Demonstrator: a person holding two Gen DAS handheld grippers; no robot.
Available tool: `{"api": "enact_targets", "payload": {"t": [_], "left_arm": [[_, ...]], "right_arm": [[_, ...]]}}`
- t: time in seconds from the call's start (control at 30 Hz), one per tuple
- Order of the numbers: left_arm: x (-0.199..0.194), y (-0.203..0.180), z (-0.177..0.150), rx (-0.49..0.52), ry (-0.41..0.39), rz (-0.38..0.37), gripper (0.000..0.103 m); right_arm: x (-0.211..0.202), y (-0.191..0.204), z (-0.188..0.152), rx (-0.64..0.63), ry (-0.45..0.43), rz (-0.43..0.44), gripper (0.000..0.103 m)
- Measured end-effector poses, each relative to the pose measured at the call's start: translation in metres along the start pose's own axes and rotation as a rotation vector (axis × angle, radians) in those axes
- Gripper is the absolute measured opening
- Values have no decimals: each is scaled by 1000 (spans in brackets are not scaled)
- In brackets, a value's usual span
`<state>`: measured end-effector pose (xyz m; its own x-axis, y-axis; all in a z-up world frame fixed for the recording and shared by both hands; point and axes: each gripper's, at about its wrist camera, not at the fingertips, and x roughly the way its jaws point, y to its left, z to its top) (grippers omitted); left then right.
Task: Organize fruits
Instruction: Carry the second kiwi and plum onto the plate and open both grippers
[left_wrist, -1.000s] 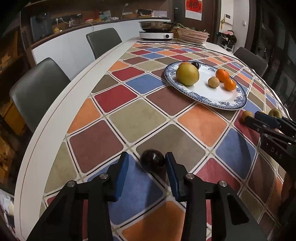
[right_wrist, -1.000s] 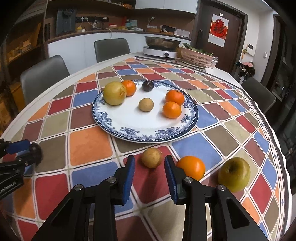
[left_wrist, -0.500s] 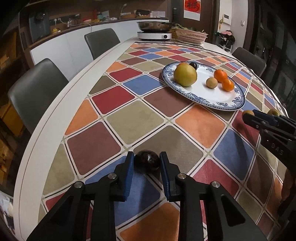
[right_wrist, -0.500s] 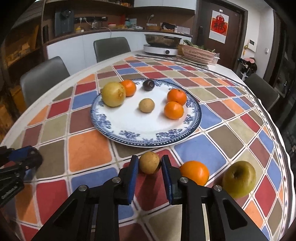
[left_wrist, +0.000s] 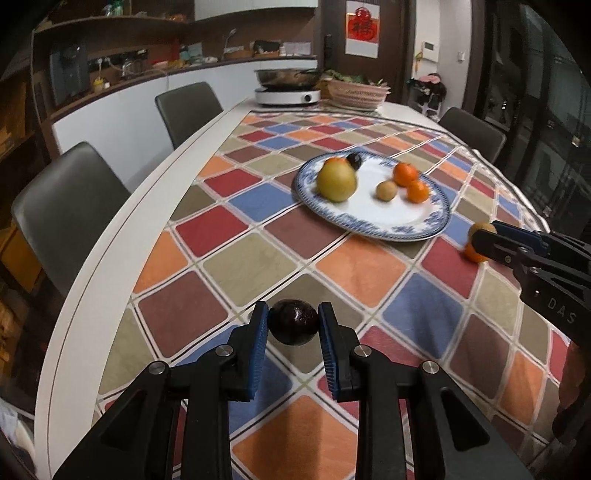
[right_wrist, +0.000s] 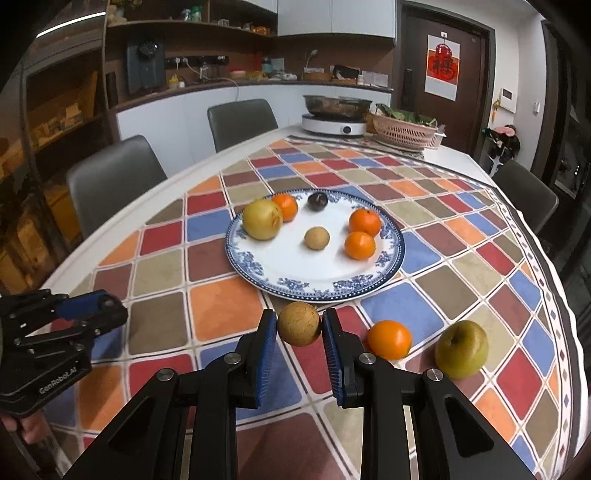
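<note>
My left gripper (left_wrist: 293, 323) is shut on a dark round fruit (left_wrist: 293, 322) and holds it just above the checked tablecloth. My right gripper (right_wrist: 299, 325) is shut on a small tan fruit (right_wrist: 298, 323), lifted a little in front of the blue-rimmed plate (right_wrist: 314, 275). The plate holds a yellow pear (right_wrist: 262, 219), three oranges, a small tan fruit (right_wrist: 316, 238) and a dark fruit (right_wrist: 317, 201). An orange (right_wrist: 389, 339) and a green apple (right_wrist: 461, 349) lie on the cloth to the right of my right gripper.
An induction cooker with a metal pot (right_wrist: 336, 118) and a pink basket of greens (right_wrist: 404, 131) stand at the table's far end. Grey chairs (left_wrist: 62, 206) line the left side. The table's white edge (left_wrist: 92, 280) curves along the left.
Both grippers closed on their fruits and lifted them slightly off the cloth. Both views rose and tilted up toward the plate.
</note>
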<state>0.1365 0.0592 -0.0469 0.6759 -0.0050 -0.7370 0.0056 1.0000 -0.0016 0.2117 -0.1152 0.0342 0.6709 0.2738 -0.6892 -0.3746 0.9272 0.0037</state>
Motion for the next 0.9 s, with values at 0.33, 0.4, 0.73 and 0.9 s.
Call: {"api": "enact_targets", "payload": {"t": [0.33, 0.4, 0.73, 0.9], "left_arm": [[-33, -13, 21, 32, -81, -55, 27], [-38, -15, 25, 37, -95, -68, 28], [-47, -32, 57, 86, -147, -124, 27], [-42, -38, 74, 90, -147, -164, 27]], "right_arm": [[-35, -5, 12, 30, -63, 40, 27], [-41, -6, 15, 33, -77, 44, 27], [-56, -15, 33, 54, -109, 86, 27], [-55, -26, 48, 63, -112, 104, 27]]}}
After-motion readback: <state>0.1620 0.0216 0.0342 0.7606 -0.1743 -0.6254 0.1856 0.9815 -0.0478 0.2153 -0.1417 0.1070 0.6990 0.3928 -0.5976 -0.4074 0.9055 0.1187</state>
